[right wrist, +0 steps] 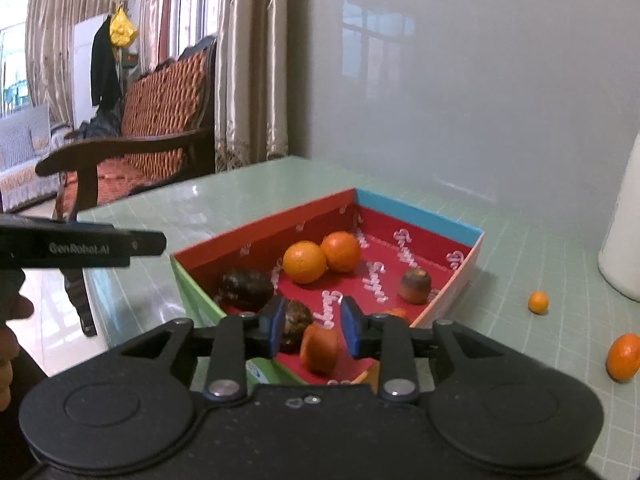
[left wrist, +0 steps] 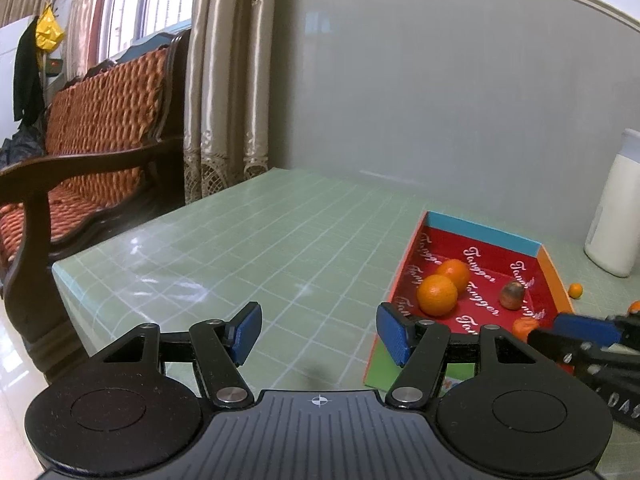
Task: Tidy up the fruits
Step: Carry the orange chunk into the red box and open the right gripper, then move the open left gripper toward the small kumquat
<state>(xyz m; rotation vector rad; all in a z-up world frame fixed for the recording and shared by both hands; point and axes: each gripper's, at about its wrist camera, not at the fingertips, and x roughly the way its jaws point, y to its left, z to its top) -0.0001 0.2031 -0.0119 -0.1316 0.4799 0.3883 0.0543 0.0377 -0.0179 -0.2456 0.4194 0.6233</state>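
1. The right claw (right wrist: pixel 313 328) reached over the near wall of the shallow red-lined box (right wrist: pixel 456 232), its blue pads parted a little way. No earlier picture bears on how they came to stand so.
2. An orange-red fruit piece (right wrist: pixel 319 348) stood upright between the pads on the box floor. There was a gap on the right-hand pad's side; whether the left-hand pad touched it could not be told, so it did not look gripped.
3. Just behind the left-hand pad lay a dark, rough-skinned fruit (right wrist: pixel 296 320), and further to the left of it a second, bigger dark fruit (right wrist: pixel 245 289) sat against the box's left wall.
4. Ahead of the claw, deeper in the box, two oranges (right wrist: pixel 322 258) rested touching each other. To their right stood a brownish stubby fruit (right wrist: pixel 415 286), apart from the oranges and near the right wall.
5. Outside the box, on the green gridded table (right wrist: pixel 520 240) to the right of the claw, lay a tiny orange fruit (right wrist: pixel 537 302) and, nearer the frame edge, a larger mandarin (right wrist: pixel 623 356). A white bottle (right wrist: pixel 624 248) stood beyond them.
6. The left claw (left wrist: pixel 319 334) hovered over bare table with its pads about half apart and nothing between them. The box lay just to the right of it, the two oranges ahead of its right-hand pad.
7. In the left wrist view the right claw's pad came in from the right edge over the box's near corner.
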